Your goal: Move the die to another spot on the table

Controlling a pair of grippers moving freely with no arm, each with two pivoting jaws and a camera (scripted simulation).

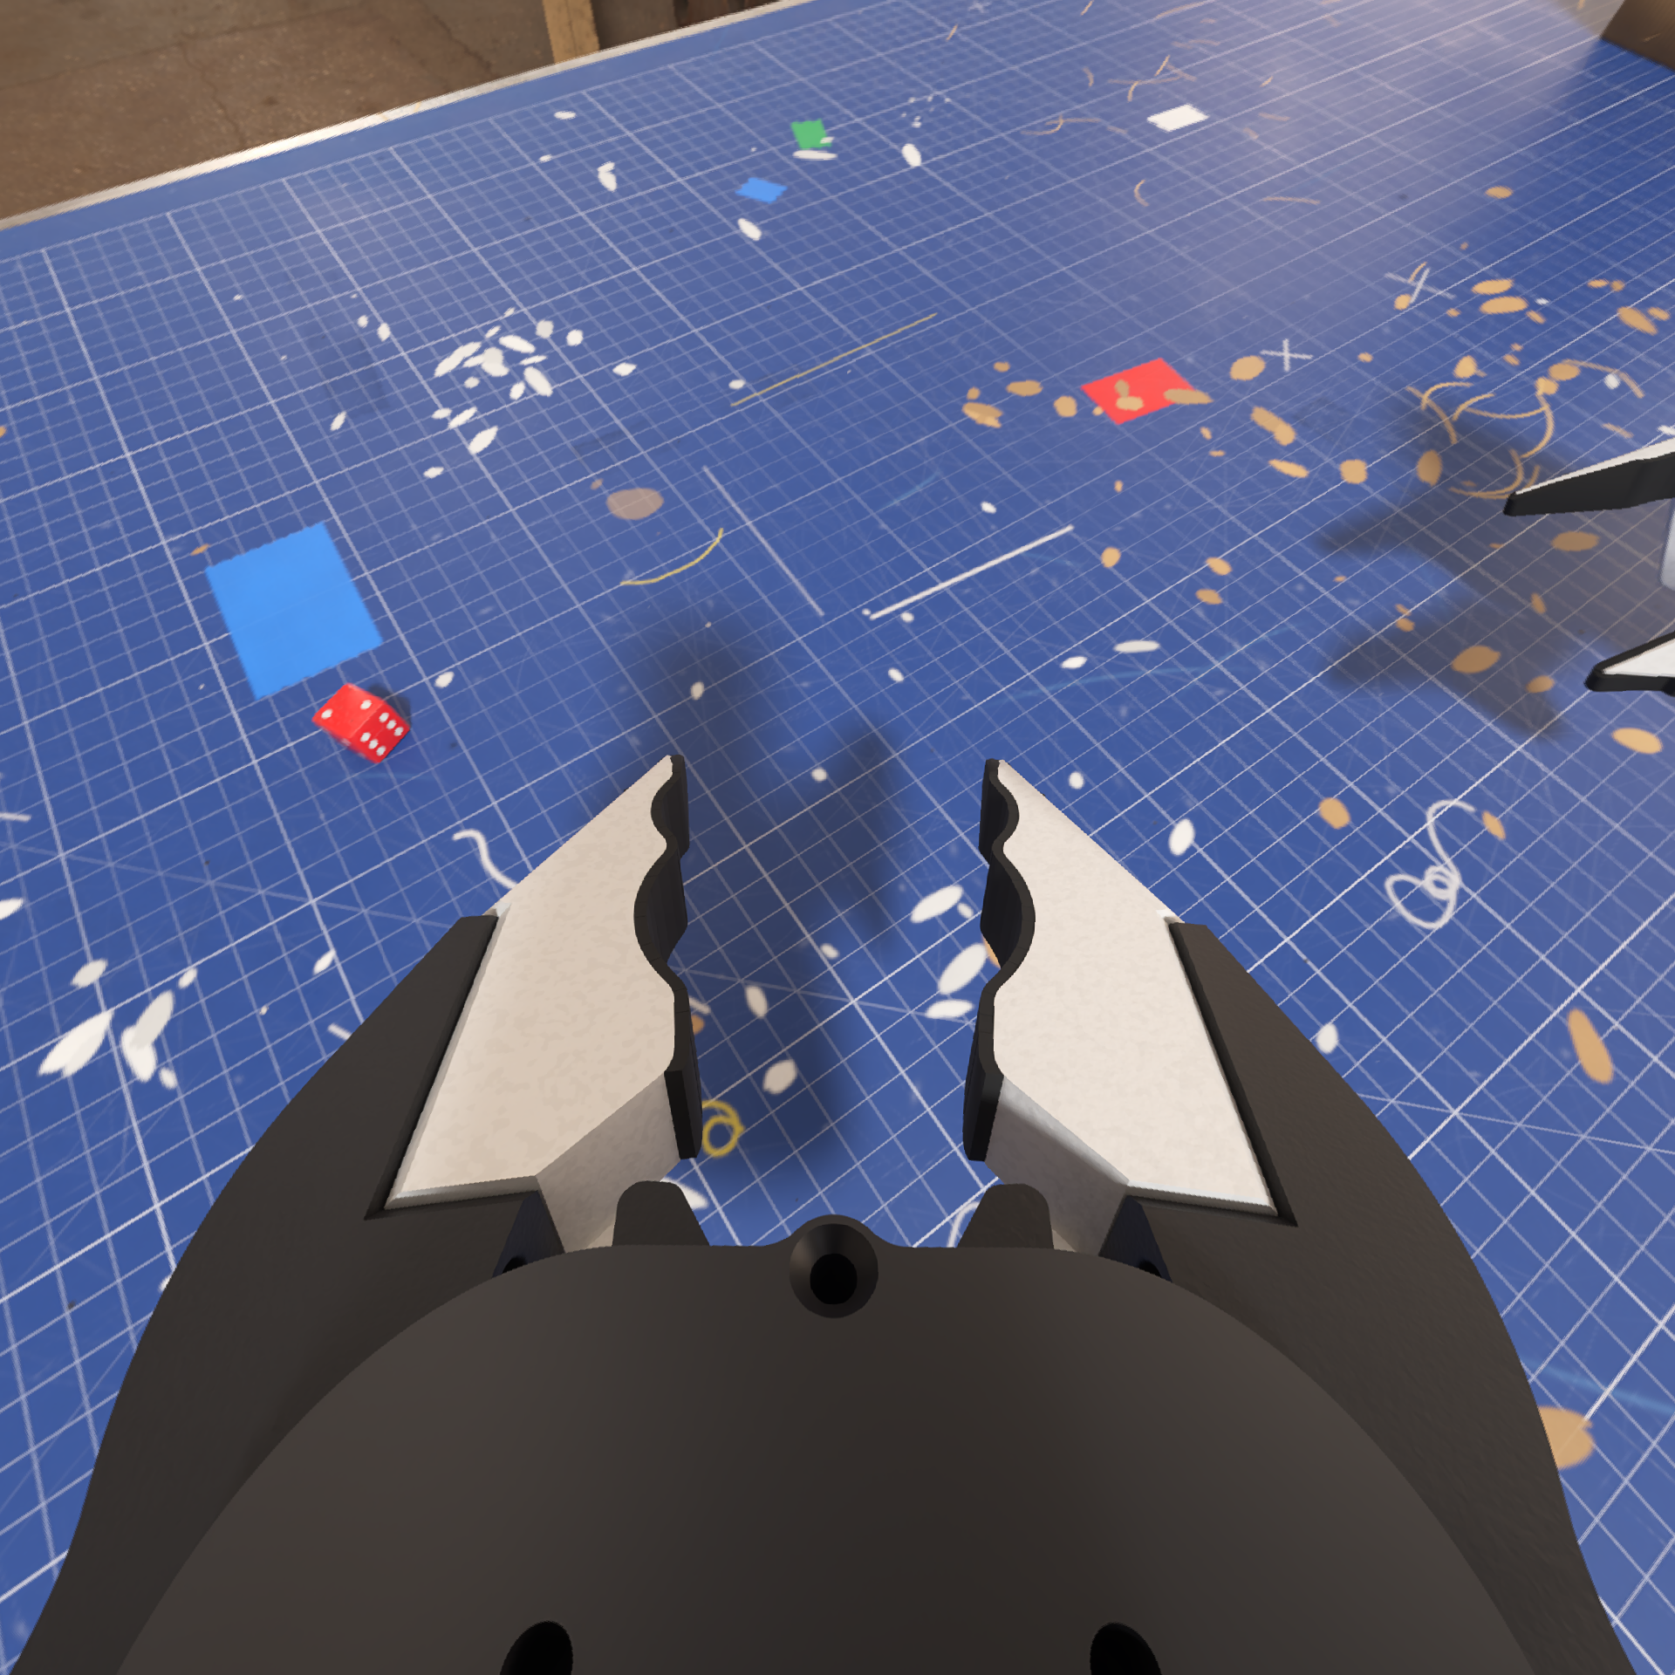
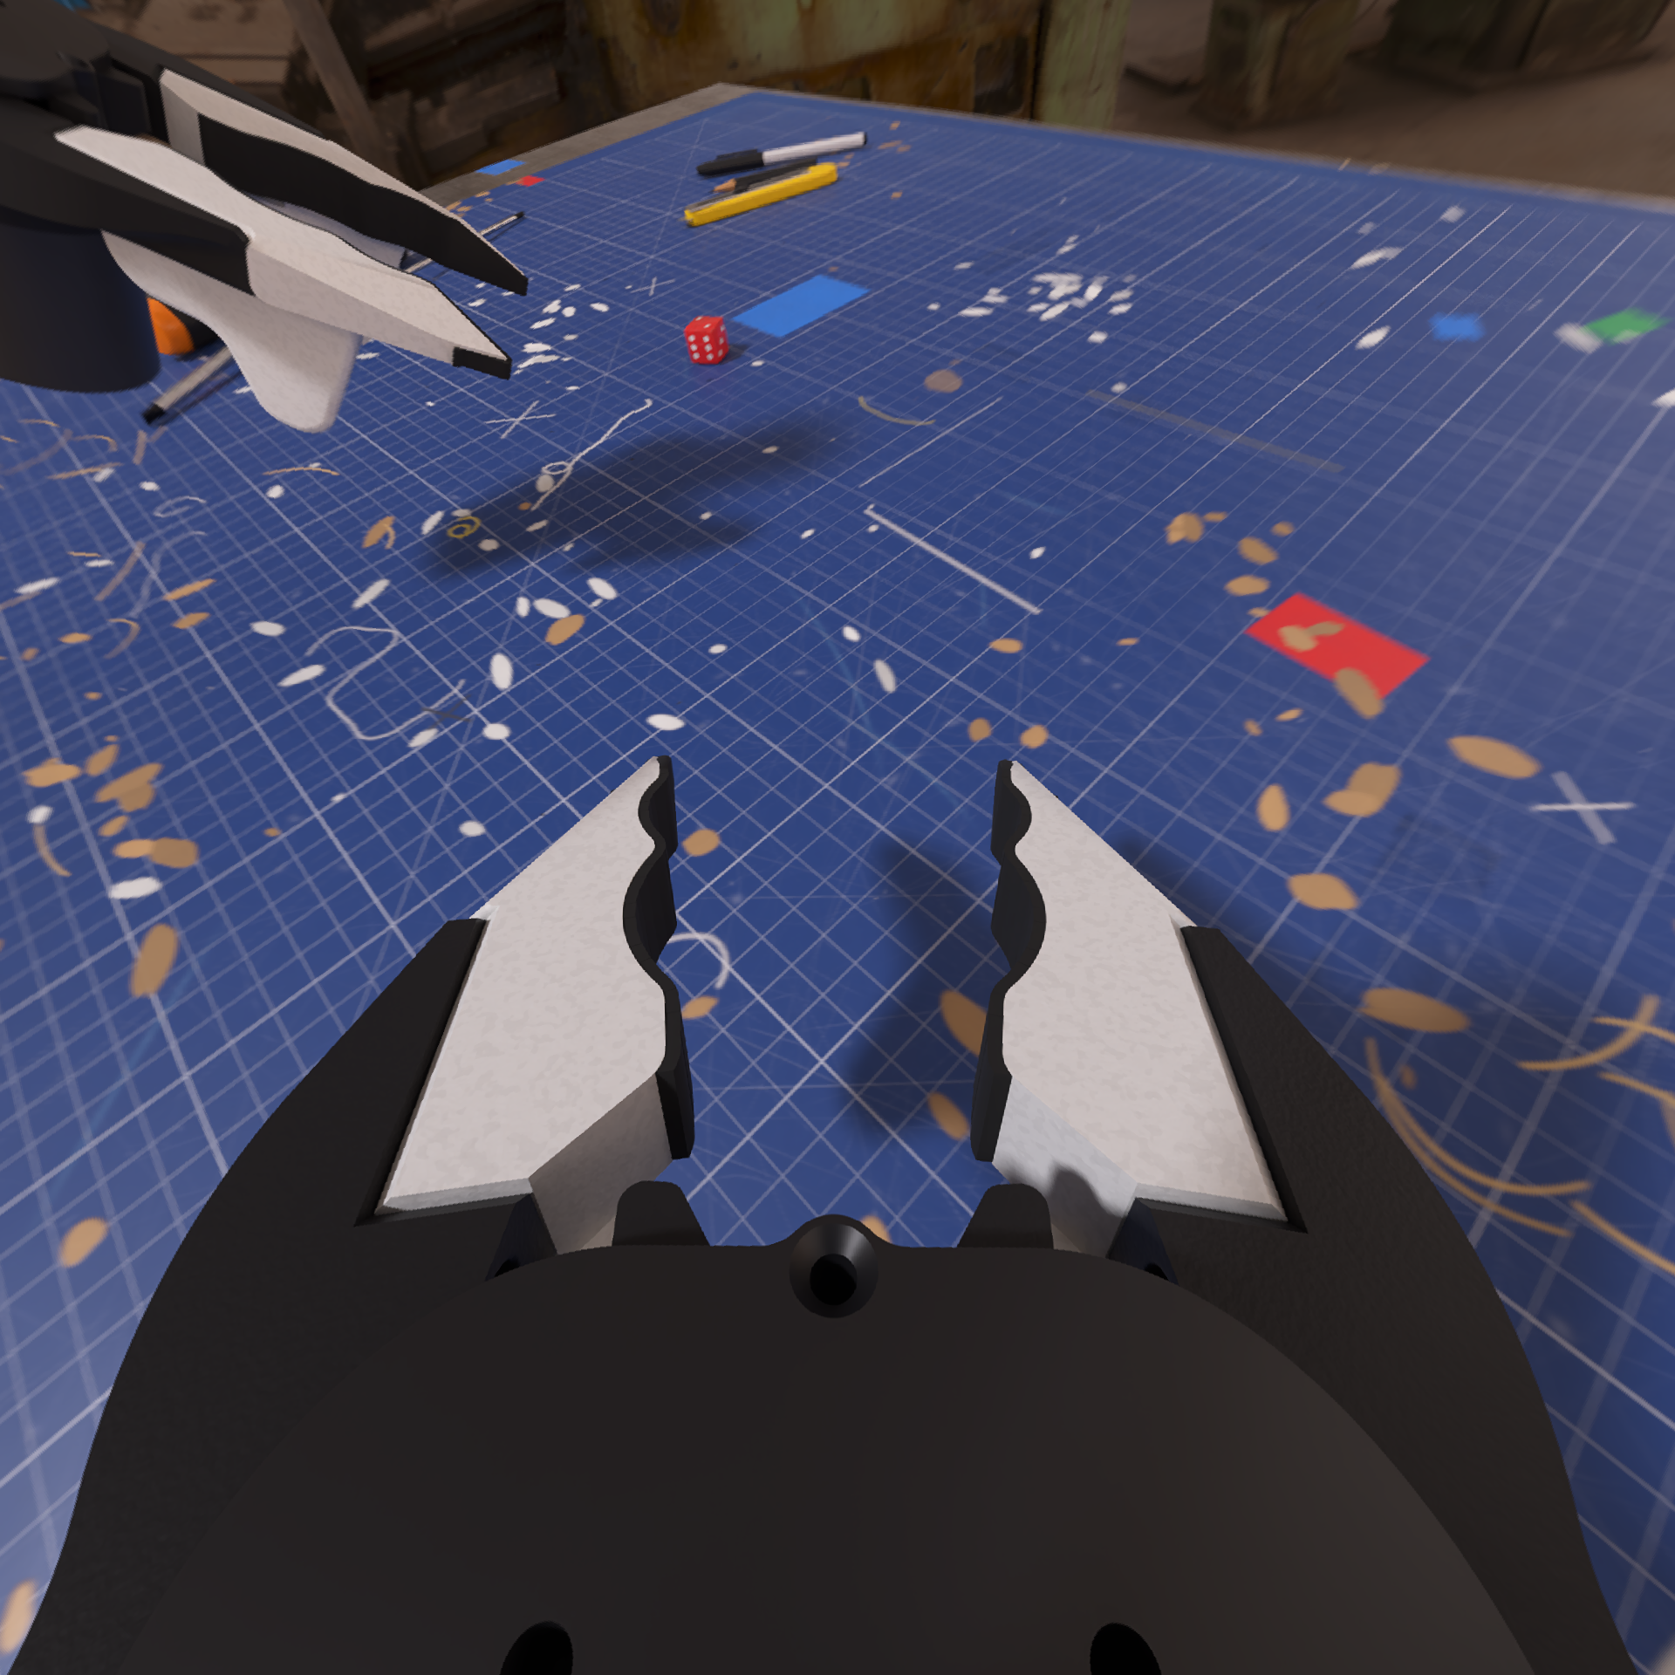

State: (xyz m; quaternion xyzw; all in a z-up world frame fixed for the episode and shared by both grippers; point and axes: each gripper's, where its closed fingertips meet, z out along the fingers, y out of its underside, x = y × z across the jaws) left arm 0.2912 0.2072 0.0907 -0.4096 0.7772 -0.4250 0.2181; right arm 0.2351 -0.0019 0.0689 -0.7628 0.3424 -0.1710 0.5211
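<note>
A red die [image 1: 362, 722] with white pips lies on the blue grid mat [image 1: 906, 589], just below a blue rectangle [image 1: 290, 607]. My left gripper [image 1: 834, 766] is open and empty, above the mat, with the die ahead and to its left. In the right wrist view the die [image 2: 705, 340] sits far ahead, beside the blue rectangle [image 2: 799, 305]. My right gripper [image 2: 834, 766] is open and empty, well short of the die. The left gripper [image 2: 494, 322] also shows in the right wrist view at upper left, hovering left of the die.
A red rectangle [image 1: 1137, 390] lies mid-mat; small green [image 1: 809, 134], blue [image 1: 760, 188] and white [image 1: 1176, 118] patches lie far off. A marker [image 2: 784, 152] and a yellow cutter [image 2: 761, 195] lie near the far edge. A dark cylinder [image 2: 68, 308] stands at left. The right gripper's fingertips [image 1: 1577, 494] show at the right edge.
</note>
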